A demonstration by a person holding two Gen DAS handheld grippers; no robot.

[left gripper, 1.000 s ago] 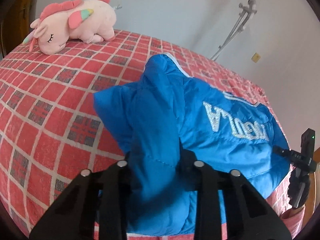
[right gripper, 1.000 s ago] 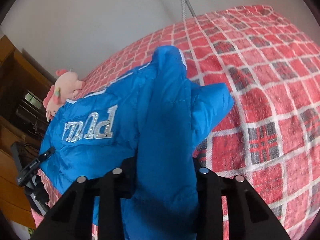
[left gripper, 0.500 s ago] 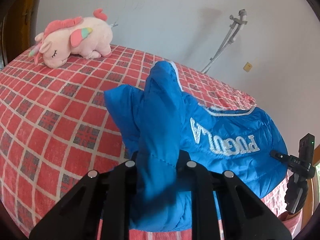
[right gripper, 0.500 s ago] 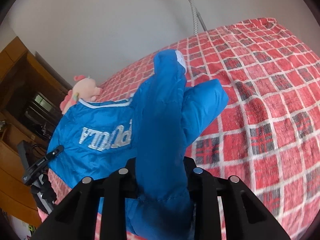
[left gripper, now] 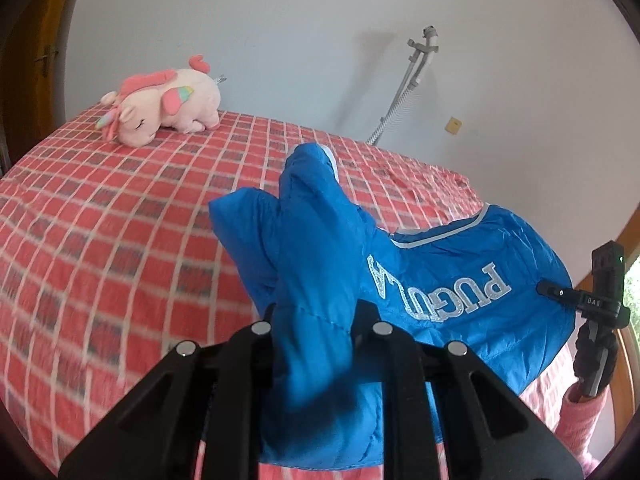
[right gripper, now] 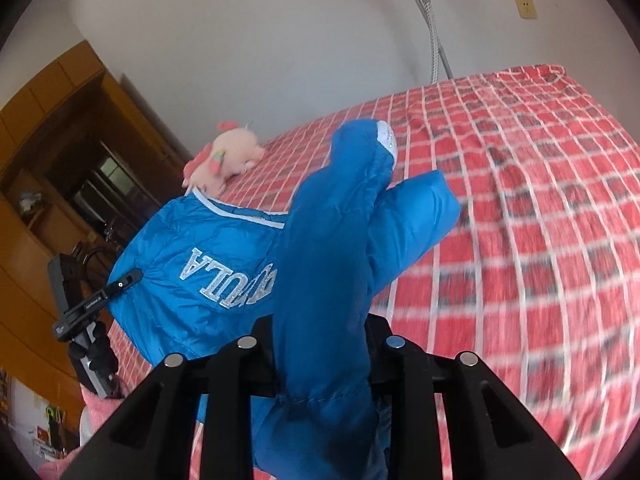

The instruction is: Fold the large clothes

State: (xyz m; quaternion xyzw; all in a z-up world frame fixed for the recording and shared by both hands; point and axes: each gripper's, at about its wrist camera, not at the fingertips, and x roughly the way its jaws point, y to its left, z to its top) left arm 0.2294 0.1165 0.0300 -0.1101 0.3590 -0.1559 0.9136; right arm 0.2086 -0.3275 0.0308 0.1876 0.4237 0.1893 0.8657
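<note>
A bright blue puffer jacket (left gripper: 440,276) with silver letters hangs lifted above the red checked bed (left gripper: 100,240). My left gripper (left gripper: 316,320) is shut on one thick fold of the jacket, which bulges up between its fingers. In the right wrist view the same jacket (right gripper: 224,248) stretches to the left, and my right gripper (right gripper: 322,328) is shut on its other end. Each view shows the opposite gripper at the jacket's far edge: the right gripper (left gripper: 600,300), the left gripper (right gripper: 80,300). The jaw tips are hidden by fabric.
A pink plush unicorn (left gripper: 164,104) lies at the bed's far side by the white wall. A grey hose on a stand (left gripper: 404,92) leans against the wall. A wooden cabinet (right gripper: 52,152) stands left of the bed. A pink sleeve (left gripper: 580,420) shows low right.
Both grippers have risen and pulled back with the jacket, lifting it off the bed. More wall shows, and the unicorn looks farther away.
</note>
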